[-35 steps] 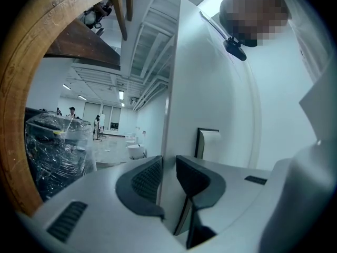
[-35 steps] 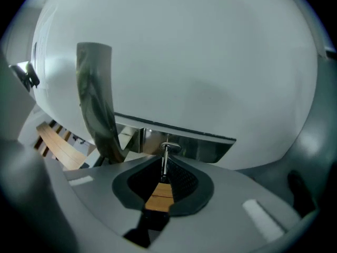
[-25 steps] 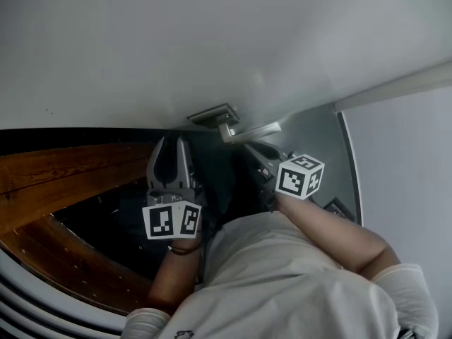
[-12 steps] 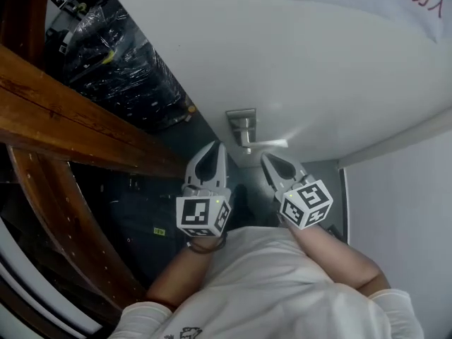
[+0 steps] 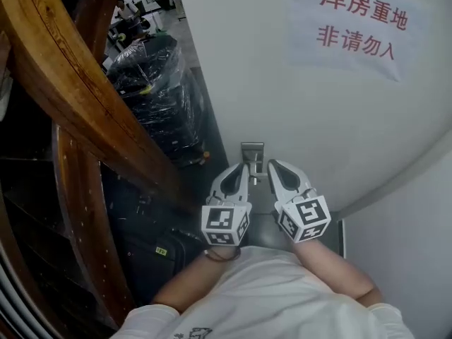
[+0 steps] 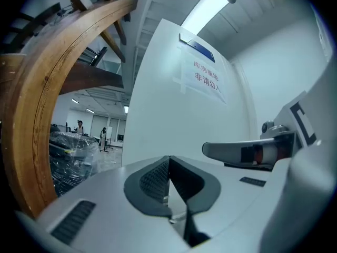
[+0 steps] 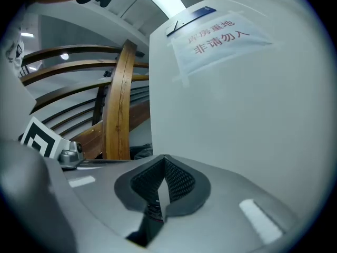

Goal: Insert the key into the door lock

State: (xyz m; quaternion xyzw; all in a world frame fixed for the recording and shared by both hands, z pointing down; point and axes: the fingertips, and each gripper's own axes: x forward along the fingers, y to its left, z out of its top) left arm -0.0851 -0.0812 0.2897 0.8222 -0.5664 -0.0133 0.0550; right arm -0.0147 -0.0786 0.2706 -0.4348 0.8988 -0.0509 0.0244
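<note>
Left gripper (image 5: 242,170): jaws closed, the ribbed pads meet at the tips with only a thin pale sliver between them. It sits just below and left of the lock plate (image 5: 252,149), tips near it.
Right gripper (image 5: 272,165): jaws likewise closed, pads pressed together. It sits just below and right of the lock plate, side by side with the left gripper.
Key: cannot be made out between either pair of pads or elsewhere.
Lock plate: grey metal rectangle on the white door (image 5: 282,111).
Notice (image 5: 360,23): paper with red characters, well above and right of the lock plate.
Wooden beams (image 5: 70,90): curved, well left of the lock plate.
Wrapped goods (image 5: 155,83): dark film-covered stack, above and left of the lock plate.
</note>
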